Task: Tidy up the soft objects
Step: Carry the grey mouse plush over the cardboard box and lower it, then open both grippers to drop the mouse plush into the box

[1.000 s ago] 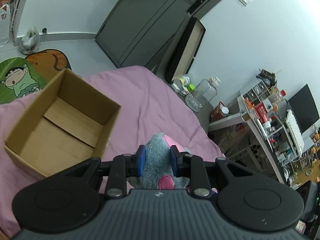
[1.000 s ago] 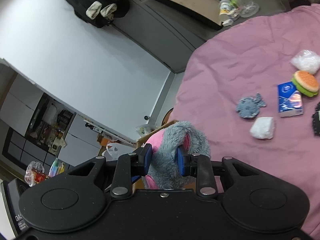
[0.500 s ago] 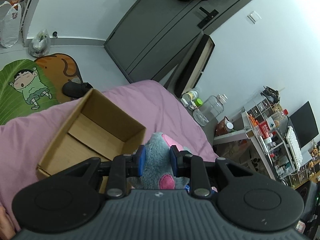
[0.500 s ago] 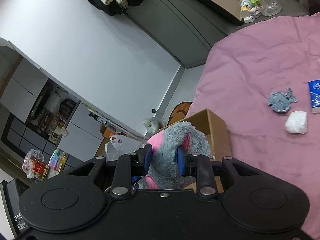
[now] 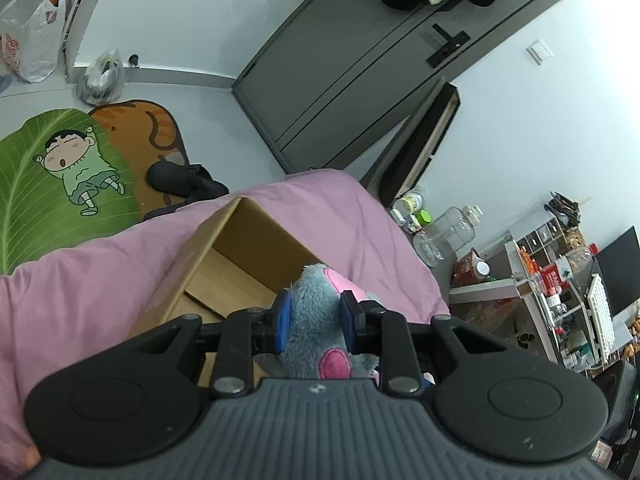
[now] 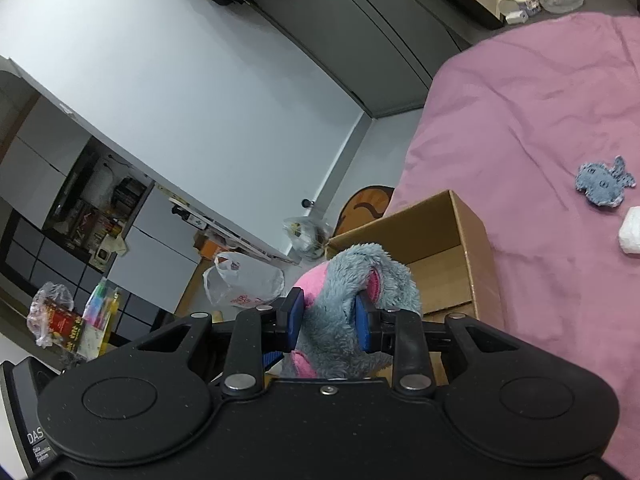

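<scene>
1. Left gripper (image 5: 313, 322): jaws clamped on the grey-and-pink plush toy (image 5: 310, 316); blue pads press into the fur on both sides.
2. Right gripper (image 6: 329, 322): jaws likewise clamped on the same plush toy (image 6: 344, 292), grey fur and pink patch bulging above the pads.
3. Plush toy is held in the air by both grippers, just in front of the open cardboard box (image 5: 240, 256).
4. Cardboard box (image 6: 452, 248) sits on the pink bedcover (image 6: 532, 120), near the bed's edge; its inside shows only bare cardboard flaps.
5. Further along the bedcover in the right wrist view: a small grey fish-shaped plush (image 6: 604, 182), and near it a white soft lump (image 6: 631, 230) cut by the frame edge.
6. Floor beyond the bed, left wrist view: a green cartoon mat (image 5: 52, 176).
</scene>
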Action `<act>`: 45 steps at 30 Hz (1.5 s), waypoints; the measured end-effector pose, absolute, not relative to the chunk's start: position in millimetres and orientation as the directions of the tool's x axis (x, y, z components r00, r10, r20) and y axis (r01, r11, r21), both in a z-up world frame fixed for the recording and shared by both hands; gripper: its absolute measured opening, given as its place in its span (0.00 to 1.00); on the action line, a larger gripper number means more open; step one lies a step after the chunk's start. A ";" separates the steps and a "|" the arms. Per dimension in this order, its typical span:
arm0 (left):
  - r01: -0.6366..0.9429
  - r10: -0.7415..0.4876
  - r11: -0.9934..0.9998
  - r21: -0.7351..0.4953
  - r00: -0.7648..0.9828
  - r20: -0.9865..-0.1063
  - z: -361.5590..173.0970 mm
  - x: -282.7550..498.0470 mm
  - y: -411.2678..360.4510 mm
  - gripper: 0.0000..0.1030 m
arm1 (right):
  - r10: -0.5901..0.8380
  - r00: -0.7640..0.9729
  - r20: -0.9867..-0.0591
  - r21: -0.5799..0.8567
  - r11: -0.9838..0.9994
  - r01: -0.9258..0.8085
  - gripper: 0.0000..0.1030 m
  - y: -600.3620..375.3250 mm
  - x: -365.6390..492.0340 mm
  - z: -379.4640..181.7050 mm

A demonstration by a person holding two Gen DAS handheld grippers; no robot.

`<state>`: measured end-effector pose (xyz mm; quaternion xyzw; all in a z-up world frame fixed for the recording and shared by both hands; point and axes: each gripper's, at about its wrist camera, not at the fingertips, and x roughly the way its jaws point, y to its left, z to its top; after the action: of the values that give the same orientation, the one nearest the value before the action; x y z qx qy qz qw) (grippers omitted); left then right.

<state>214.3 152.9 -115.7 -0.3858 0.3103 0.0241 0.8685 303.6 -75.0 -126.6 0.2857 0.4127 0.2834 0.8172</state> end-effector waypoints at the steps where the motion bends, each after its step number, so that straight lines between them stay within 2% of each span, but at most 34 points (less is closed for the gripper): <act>1: -0.285 -0.194 0.703 -0.652 0.805 -0.561 -117.4 217.1 154.5 0.24 | 0.699 0.498 -0.513 0.702 0.675 -0.225 0.27 -73.2 305.5 -128.3; 22: -0.363 -0.110 0.720 -0.591 0.782 -0.614 -131.1 267.1 168.2 0.25 | 0.725 0.464 -0.509 0.752 0.637 -0.171 0.30 -52.3 351.0 -150.7; 24: -0.379 -0.100 0.717 -0.586 0.775 -0.624 -133.1 268.2 168.3 0.25 | 0.729 0.456 -0.511 0.757 0.633 -0.163 0.32 -51.9 353.0 -152.8; 29: -0.404 -0.072 0.726 -0.556 0.759 -0.647 -129.5 266.6 167.6 0.31 | 0.731 0.452 -0.510 0.766 0.625 -0.147 0.48 -55.1 354.0 -155.0; 33: -0.428 -0.053 0.718 -0.549 0.753 -0.656 -124.2 259.2 167.9 0.33 | 0.729 0.451 -0.515 0.765 0.628 -0.142 0.49 -59.5 352.5 -151.7; 35: -0.439 -0.042 0.718 -0.540 0.747 -0.664 -121.2 256.0 166.6 0.34 | 0.726 0.457 -0.515 0.760 0.633 -0.149 0.53 -63.1 349.1 -146.2; 38: -0.449 -0.031 0.726 -0.521 0.735 -0.677 -114.7 251.3 162.4 0.40 | 0.707 0.481 -0.518 0.742 0.652 -0.159 0.64 -70.4 342.1 -135.4; 40: -0.458 -0.016 0.735 -0.500 0.726 -0.688 -109.8 247.1 157.9 0.49 | 0.697 0.498 -0.516 0.734 0.659 -0.163 0.68 -77.5 337.9 -128.4; 43: -0.471 0.011 0.748 -0.467 0.713 -0.701 -101.4 240.6 150.7 0.56 | 0.684 0.517 -0.514 0.717 0.674 -0.178 0.73 -87.2 329.7 -117.0; 45: -0.476 0.029 0.756 -0.450 0.710 -0.704 -96.5 235.7 146.4 0.67 | 0.670 0.533 -0.516 0.698 0.690 -0.191 0.77 -93.9 324.0 -111.1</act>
<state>235.7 146.4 -96.5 -0.3178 0.3519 0.1454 0.8683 324.0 -93.9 -111.1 0.2948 0.4065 0.2610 0.8244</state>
